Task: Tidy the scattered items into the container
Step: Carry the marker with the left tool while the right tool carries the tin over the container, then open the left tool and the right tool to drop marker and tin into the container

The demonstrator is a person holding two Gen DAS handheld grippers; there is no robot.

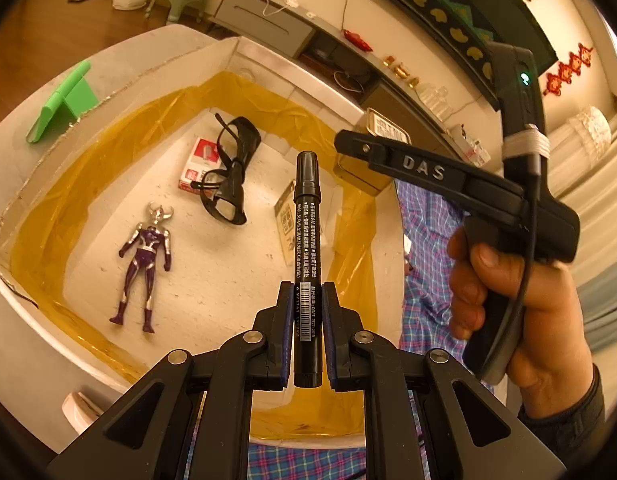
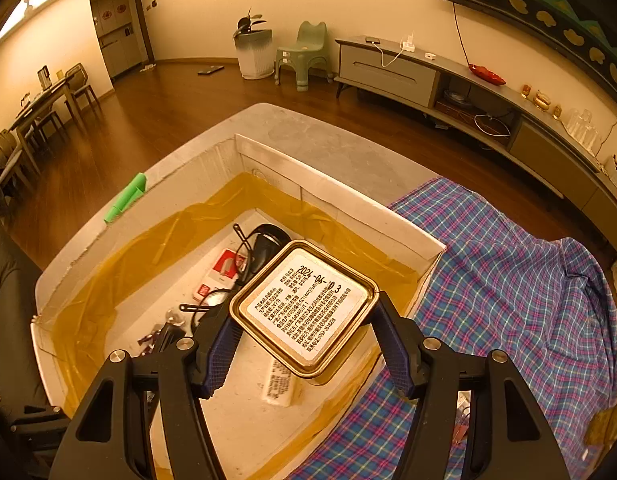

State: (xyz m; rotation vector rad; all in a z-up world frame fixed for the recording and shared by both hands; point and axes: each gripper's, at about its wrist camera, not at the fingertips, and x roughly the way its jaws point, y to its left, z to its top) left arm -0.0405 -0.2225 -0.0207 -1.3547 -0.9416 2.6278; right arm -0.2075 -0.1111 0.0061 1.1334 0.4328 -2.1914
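The black marker [image 1: 307, 264] stood clamped between the narrowed pads of the left gripper [image 1: 307, 320], its capped end pointing out over the white foam container [image 1: 108, 60] below. The right gripper [image 2: 304, 320], its jaws spread to span the object, held a gold-rimmed square tin [image 2: 306, 304] by two opposite edges, the printed white label facing the camera, also above the container's open mouth. In the left view the person's hand [image 1: 520, 296] was wrapped round the right tool's handle, just right of the box.

Both items appeared ready for release, and the step in hand looked like the drop-off. Done well, each would be lowered closer to the floor before the jaws opened, the marker toward the bare patch in the near middle and the tin toward the near right, so that neither landed on the dark glasses [image 1: 232, 172] or bounced out over the low wall.

The marker was slim, glossy and printed with white text and a barcode; it would likely roll once freed. The tin looked rigid and flat.

Already inside, on the floor ringed with yellow film, lay a purple and silver toy figure [image 1: 146, 260], the glasses atop a red and white packet [image 1: 198, 168], and a paper slip. A blue plaid cloth [image 2: 508, 280] lay just beside the container's right wall.
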